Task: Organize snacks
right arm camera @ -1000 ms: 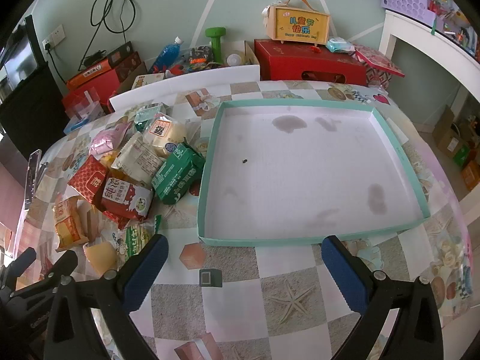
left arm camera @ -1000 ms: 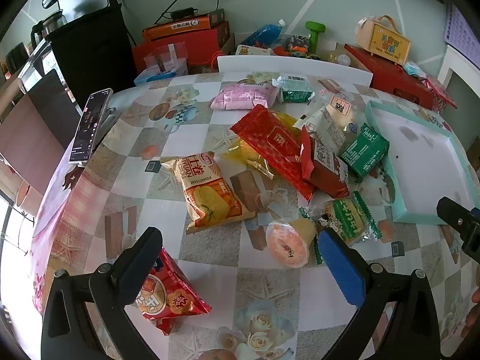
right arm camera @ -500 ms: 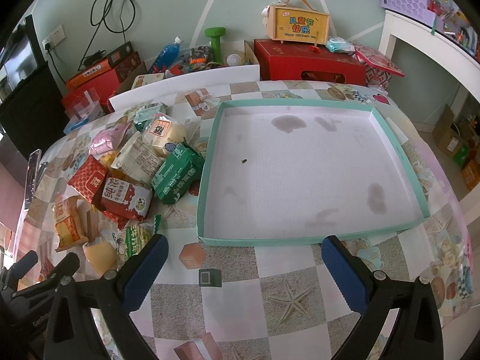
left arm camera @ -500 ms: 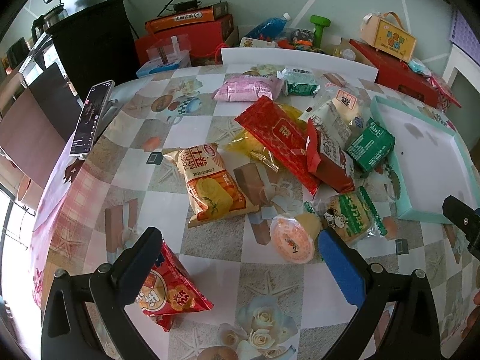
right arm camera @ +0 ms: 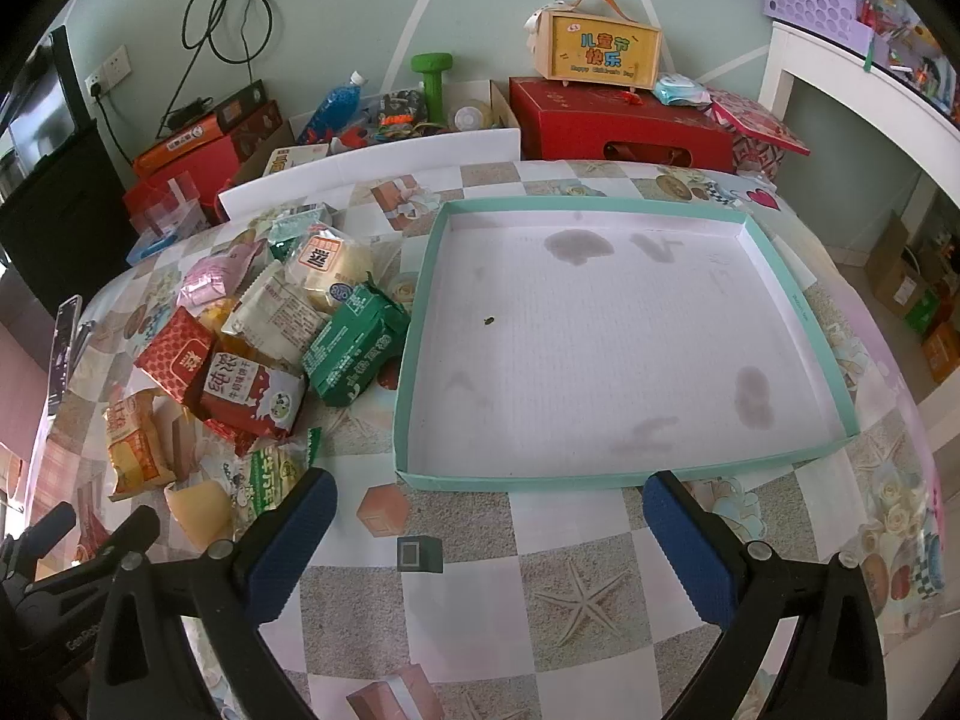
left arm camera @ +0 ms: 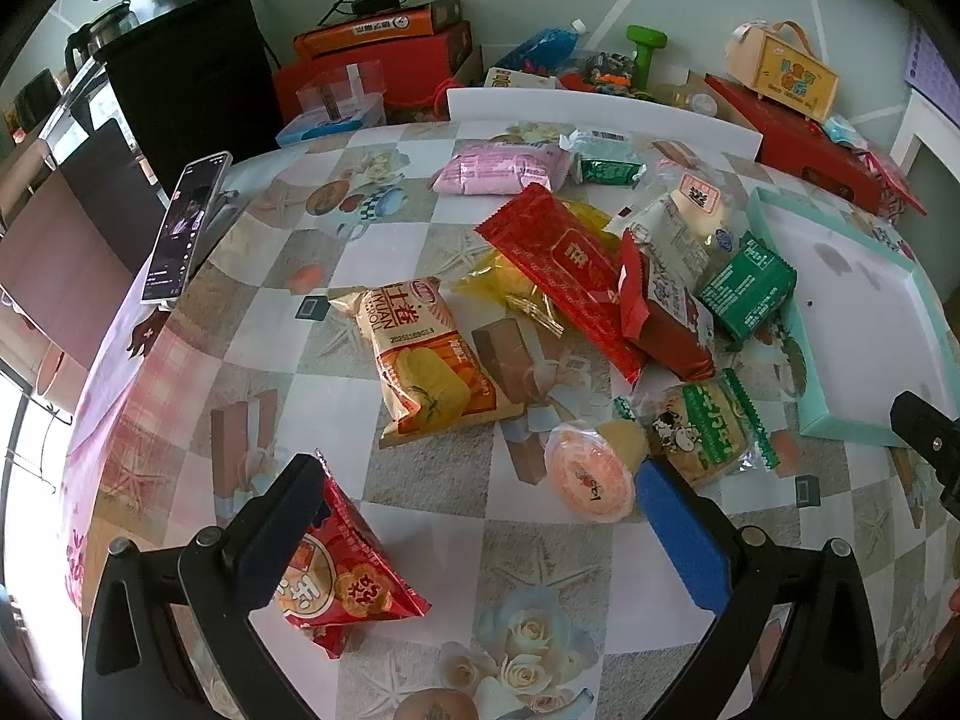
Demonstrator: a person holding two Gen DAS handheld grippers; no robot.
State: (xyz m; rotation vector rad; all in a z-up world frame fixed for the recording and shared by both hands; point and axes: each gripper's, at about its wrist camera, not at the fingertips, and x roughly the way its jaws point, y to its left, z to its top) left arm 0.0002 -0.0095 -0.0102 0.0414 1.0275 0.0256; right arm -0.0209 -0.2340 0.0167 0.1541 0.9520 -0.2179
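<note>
Both the left tool (left arm camera: 480, 516) and right tool (right arm camera: 489, 531) gape empty near the table's front edge; the orange jelly cup (left arm camera: 591, 474), light, slick and crushable, looks best pinched across its rim.

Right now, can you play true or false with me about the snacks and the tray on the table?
1. The tray has no snacks in it. True.
2. The left gripper is squeezing the orange jelly cup. False: it is open, holding nothing.
3. The green box sits beside the tray. True.
4. The right gripper is shut. False: it is open.
5. The phone lies inside the tray. False: it is at the table's far edge.
</note>
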